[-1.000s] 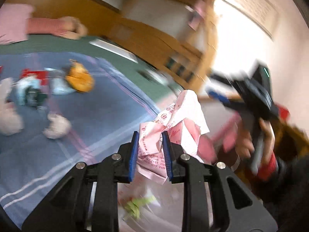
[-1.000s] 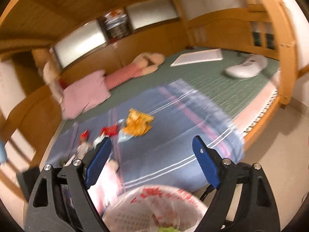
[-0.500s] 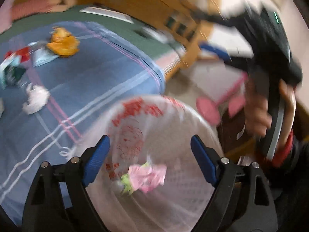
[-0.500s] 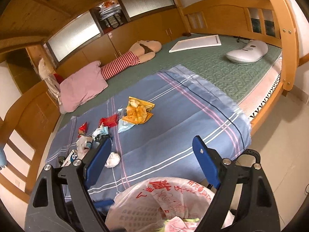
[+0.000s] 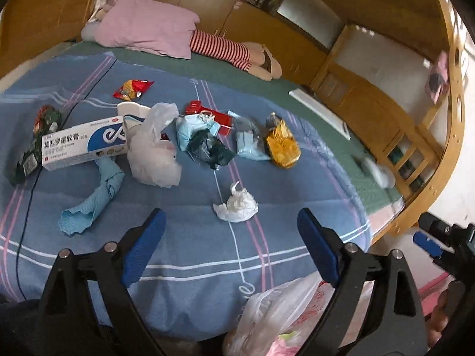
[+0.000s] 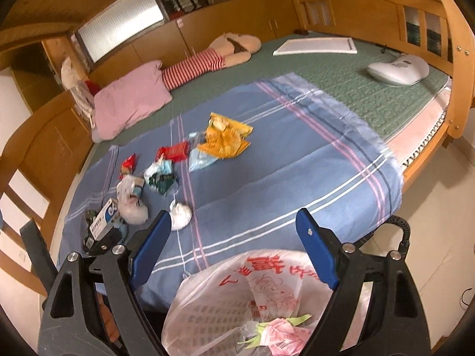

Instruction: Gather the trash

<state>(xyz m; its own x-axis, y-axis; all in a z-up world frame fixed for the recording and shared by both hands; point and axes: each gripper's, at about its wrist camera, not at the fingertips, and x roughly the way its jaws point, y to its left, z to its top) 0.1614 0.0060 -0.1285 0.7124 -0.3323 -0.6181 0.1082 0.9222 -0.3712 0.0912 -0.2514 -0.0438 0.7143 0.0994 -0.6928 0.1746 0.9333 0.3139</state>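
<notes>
Now that the pink printed wrapper (image 6: 285,333), pinched in the left tongs (image 5: 231,255) a second ago, lies inside the white trash bag (image 6: 237,296) at the near edge of the bed, one piece is collected and the left tongs have swung back toward the litter. Their jaws are opening, already wide, with nothing between them; the crumpled white tissue (image 5: 236,204) sits on the blue blanket (image 5: 297,178) just beyond the tips and looks like the likely next pick. Farther off lie the dark green wrapper (image 5: 212,149), the yellow snack bag (image 5: 282,145), a blue cloth (image 5: 95,198) and the medicine box (image 5: 83,142) to the left. To the right, the right tongs (image 6: 234,246) hover over the bag mouth, jaws spread wide as before, empty and touching nothing.
</notes>
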